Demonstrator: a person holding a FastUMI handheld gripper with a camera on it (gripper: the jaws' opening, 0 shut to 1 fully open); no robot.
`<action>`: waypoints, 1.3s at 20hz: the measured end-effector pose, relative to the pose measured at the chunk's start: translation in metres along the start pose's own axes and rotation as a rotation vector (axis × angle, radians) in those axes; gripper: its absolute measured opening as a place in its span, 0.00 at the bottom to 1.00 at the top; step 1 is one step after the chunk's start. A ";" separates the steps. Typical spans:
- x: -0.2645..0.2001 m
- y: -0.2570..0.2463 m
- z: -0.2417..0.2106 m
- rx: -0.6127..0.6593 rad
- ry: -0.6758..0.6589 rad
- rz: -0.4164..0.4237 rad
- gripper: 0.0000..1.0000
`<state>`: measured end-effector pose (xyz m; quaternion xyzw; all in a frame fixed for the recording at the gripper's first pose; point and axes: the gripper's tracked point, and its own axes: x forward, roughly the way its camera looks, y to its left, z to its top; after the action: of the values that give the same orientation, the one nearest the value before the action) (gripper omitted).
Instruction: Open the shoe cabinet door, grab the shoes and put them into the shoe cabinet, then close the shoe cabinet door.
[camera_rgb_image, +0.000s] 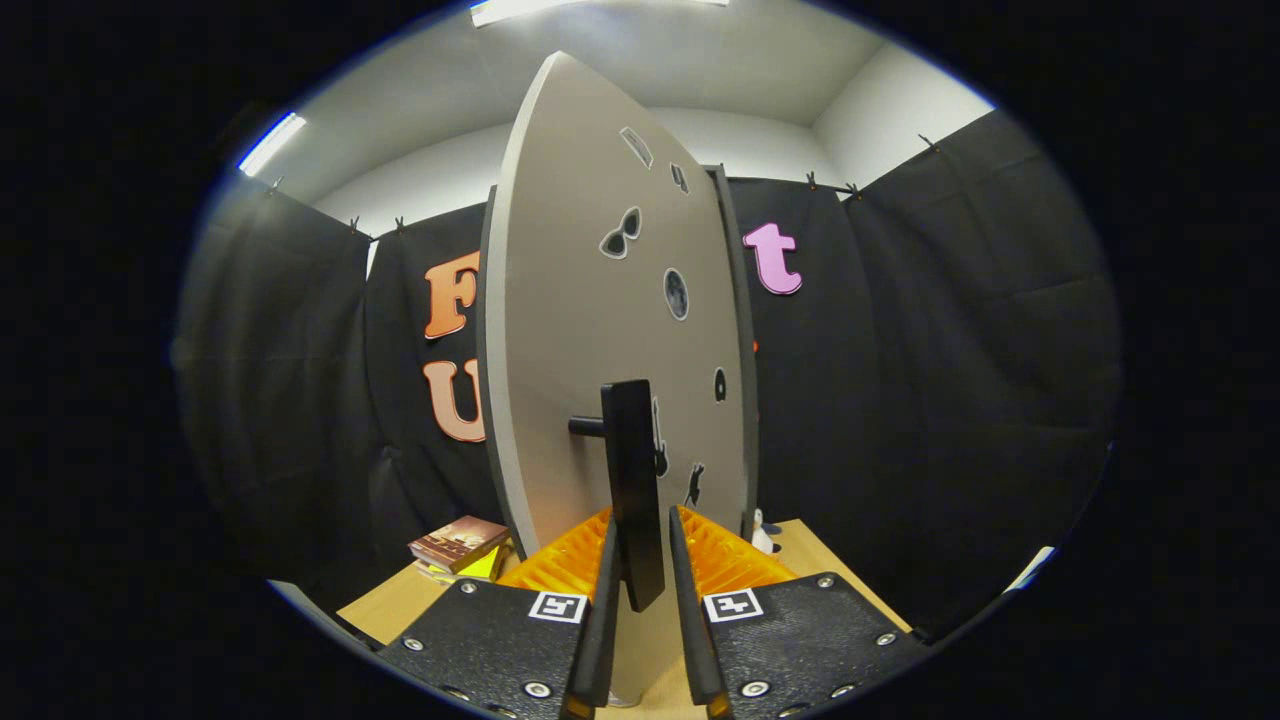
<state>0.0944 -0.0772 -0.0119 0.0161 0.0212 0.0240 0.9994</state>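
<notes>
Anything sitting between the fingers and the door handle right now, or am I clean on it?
Nothing visible is in the way. The black bar handle already stands upright between the fingers of the gripper, on the grey cabinet door. A narrow gap shows on each side, so the fingers look near it rather than pressing.

a wooden table (400, 605) forms the base surface. a small stack of books (458, 545) lies on it at the left, the top book with a dark brown cover, a yellow item under it. a small white object (765, 535) stands at the right, partly hidden. black cloth (950, 380) hangs behind. ceiling light strips (270, 143) are lit.
</notes>
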 end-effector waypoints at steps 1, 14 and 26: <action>-0.003 -0.008 0.001 -0.014 -0.001 -0.010 0.29; -0.018 -0.132 0.010 0.009 -0.020 -0.170 0.24; -0.029 -0.154 0.009 -0.002 -0.015 -0.176 0.23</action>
<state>0.0735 -0.2329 -0.0067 0.0133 0.0150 -0.0642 0.9977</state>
